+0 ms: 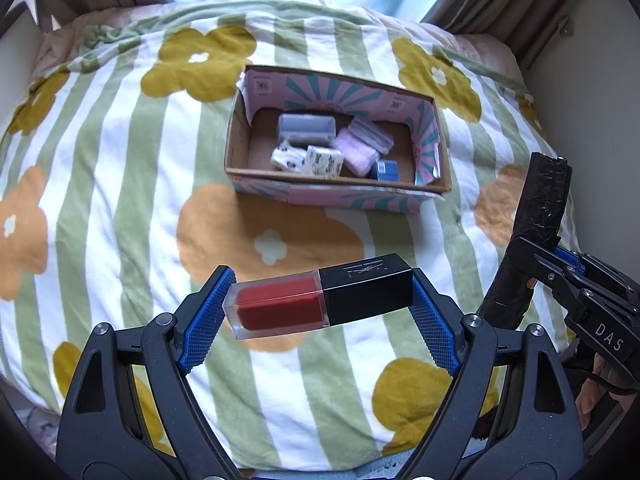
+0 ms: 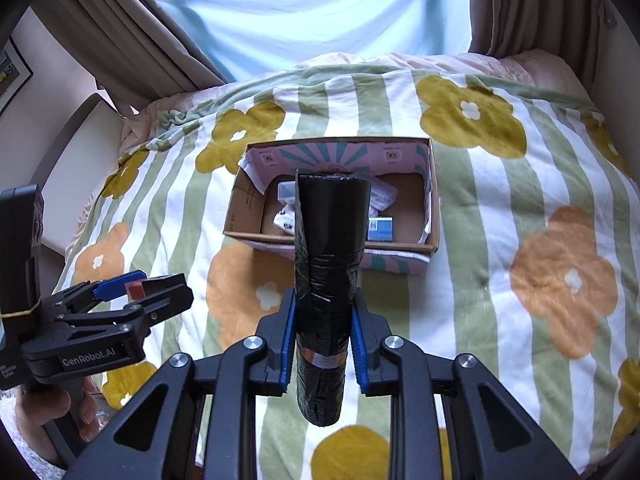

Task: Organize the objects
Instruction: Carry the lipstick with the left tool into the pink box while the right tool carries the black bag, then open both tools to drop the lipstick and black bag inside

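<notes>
My left gripper (image 1: pixel 318 298) is shut on a red lip-gloss bottle with a black cap (image 1: pixel 320 296), held crosswise above the blanket, short of the box. It also shows in the right wrist view (image 2: pixel 136 286). My right gripper (image 2: pixel 322 312) is shut on a black tape-wrapped cylinder (image 2: pixel 328 272), held upright; it also shows in the left wrist view (image 1: pixel 538 216). An open cardboard box (image 1: pixel 240 136) with pink-and-teal printed walls sits ahead on the bed (image 2: pixel 434 204). It holds several small packs: grey, pink, white printed and blue.
A striped blanket with yellow and orange flowers (image 1: pixel 120 160) covers the bed. Curtains (image 2: pixel 132 32) hang beyond the far edge, around a bright window. A white ledge (image 2: pixel 80 152) runs along the bed's left side.
</notes>
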`<state>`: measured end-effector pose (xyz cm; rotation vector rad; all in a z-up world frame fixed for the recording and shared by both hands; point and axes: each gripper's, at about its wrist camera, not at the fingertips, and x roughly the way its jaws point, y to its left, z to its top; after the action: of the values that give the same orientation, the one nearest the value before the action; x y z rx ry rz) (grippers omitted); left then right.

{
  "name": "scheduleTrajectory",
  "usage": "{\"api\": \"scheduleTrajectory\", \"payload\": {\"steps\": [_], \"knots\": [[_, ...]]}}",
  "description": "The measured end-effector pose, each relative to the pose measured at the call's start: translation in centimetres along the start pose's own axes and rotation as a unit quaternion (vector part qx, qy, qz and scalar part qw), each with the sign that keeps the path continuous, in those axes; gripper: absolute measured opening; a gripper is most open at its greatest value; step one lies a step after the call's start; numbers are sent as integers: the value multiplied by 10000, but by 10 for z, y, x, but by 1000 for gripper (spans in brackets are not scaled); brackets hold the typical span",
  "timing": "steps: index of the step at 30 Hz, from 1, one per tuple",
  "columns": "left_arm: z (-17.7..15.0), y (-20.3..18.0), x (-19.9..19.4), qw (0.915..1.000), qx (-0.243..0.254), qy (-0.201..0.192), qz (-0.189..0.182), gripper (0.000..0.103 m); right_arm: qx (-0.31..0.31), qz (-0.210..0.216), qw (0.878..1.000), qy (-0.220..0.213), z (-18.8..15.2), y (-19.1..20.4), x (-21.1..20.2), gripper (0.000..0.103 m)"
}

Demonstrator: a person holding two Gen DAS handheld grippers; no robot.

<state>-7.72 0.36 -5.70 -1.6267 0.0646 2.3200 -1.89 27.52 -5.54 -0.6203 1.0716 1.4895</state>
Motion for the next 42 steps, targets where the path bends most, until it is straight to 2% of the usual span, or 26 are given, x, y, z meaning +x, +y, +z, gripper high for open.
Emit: {"api": "scheduleTrajectory", "payload": {"steps": [7, 13, 16, 20, 26, 32, 42], "knots": [[55, 7, 17, 9999, -68, -117, 53, 84, -280, -57, 9996, 34, 51, -14, 34, 22], [105, 8, 46, 9997, 50, -199, 102, 84, -980, -212, 9947, 232, 98, -19, 79, 22], [125, 11, 68, 9995, -41, -206, 231, 84, -1425, -245, 9889, 341, 116, -17, 103, 22], [144, 15, 100, 9995, 23, -112, 304, 84, -2144, -287, 9747, 564, 129, -8, 138, 22], [153, 23, 151, 9991, 101, 147, 377, 84, -2926, -368, 9515, 874, 135, 1, 189, 22], [153, 27, 196, 9980, 288, 383, 407, 84, -3347, -321, 9334, 1251, 129, 2, 228, 22], [144, 28, 221, 9967, 409, 566, 423, 84, -3428, -184, 9288, 1397, 128, 1, 238, 22]]}}
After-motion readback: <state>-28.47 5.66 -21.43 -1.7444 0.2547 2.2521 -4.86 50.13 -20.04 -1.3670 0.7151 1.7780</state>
